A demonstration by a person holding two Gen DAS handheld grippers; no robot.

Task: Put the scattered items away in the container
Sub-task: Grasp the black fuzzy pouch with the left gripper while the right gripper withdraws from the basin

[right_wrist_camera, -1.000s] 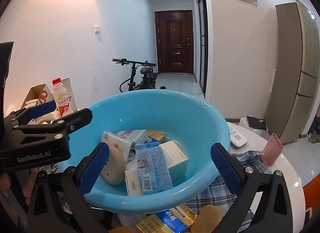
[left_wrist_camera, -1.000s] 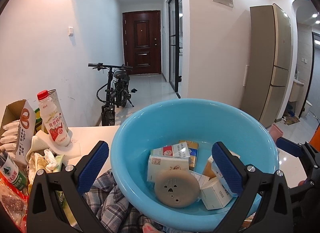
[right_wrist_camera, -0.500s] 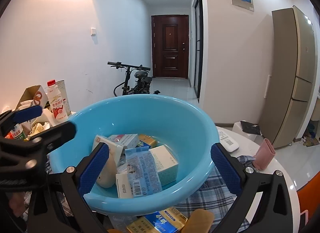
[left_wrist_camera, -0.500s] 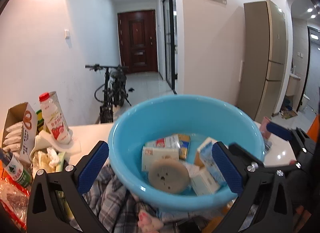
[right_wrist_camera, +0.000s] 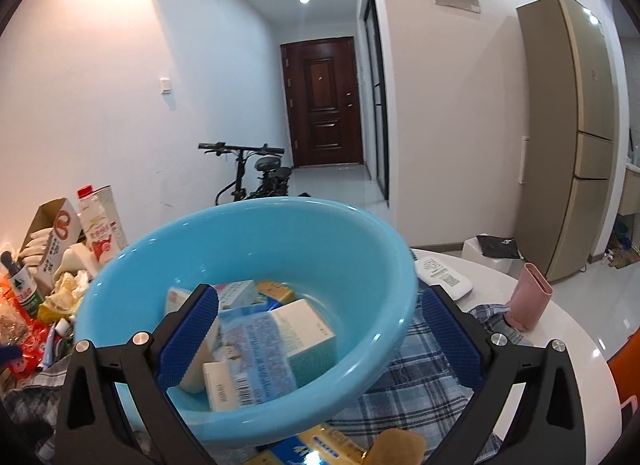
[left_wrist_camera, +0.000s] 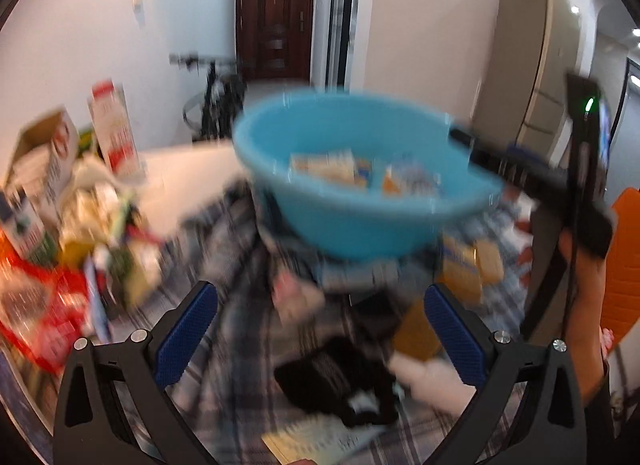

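From my station, left to right: my left gripper (left_wrist_camera: 320, 331), jaws spread and empty, over the plaid cloth (left_wrist_camera: 240, 325); blue basin (right_wrist_camera: 248, 293), on that cloth, holding several cartons (right_wrist_camera: 304, 329), 1 blue packet; my right gripper (right_wrist_camera: 318, 339), jaws apart, empty. I judge remaining boxes (right_wrist_camera: 320, 445) light, stiff; pinch flat faces.

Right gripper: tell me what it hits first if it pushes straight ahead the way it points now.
Most likely the near wall of the blue basin. The right gripper is open, and the basin's rim lies between its fingers, with boxes inside just behind it. How near the basin is cannot be judged from this fisheye view.
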